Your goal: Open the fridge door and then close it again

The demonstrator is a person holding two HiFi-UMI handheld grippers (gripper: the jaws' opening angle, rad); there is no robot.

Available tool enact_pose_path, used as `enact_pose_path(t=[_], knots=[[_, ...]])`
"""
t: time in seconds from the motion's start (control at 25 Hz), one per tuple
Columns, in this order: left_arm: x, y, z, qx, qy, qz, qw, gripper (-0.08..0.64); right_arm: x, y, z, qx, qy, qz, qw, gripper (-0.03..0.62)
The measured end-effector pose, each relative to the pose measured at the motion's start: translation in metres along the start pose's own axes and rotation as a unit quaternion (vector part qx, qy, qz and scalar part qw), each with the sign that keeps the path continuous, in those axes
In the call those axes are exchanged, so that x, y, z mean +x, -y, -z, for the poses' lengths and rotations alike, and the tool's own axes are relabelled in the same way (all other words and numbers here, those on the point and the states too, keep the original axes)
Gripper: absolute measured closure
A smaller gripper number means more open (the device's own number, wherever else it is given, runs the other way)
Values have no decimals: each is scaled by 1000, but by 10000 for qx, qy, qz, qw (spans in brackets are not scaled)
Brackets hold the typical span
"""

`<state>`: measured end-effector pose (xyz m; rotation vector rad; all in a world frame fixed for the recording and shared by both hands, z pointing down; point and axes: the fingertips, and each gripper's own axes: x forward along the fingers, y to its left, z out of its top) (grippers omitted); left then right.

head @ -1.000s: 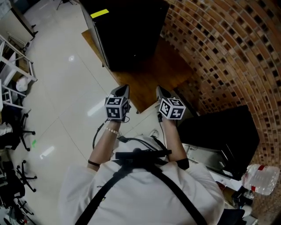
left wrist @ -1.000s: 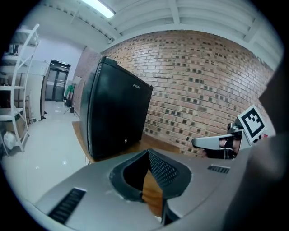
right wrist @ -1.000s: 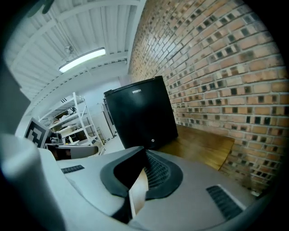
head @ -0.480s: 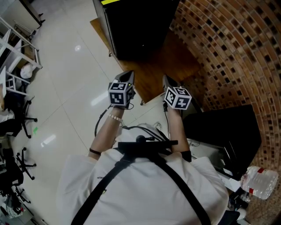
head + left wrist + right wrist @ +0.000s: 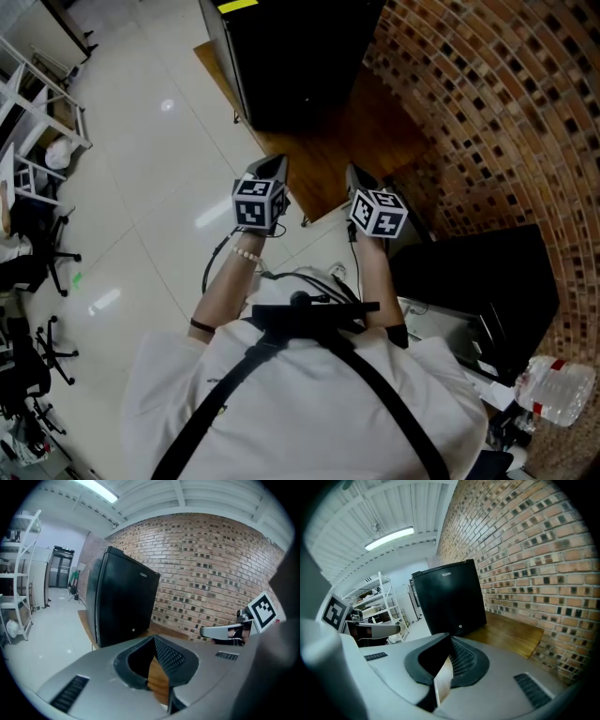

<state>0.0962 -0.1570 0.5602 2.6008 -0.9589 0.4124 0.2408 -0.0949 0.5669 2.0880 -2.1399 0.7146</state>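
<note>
I see the fridge [image 5: 291, 56], a small black box with a yellow label on top, standing upright with its door shut. It sits well ahead of my left fingers [image 5: 172, 657] and right fingers [image 5: 463, 660], touching neither. Its plain front faces them.

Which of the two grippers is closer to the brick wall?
The right. The right gripper is on the side of the brick wall; the left gripper is beyond it, toward the white floor.
</note>
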Motion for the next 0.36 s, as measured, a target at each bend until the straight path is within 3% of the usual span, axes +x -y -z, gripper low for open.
enact_pose_path(t=[0.36], knots=[[-3,-1,4,7,-35,-31,10000,560,0,-3,3,11,5,-8,10000,591]])
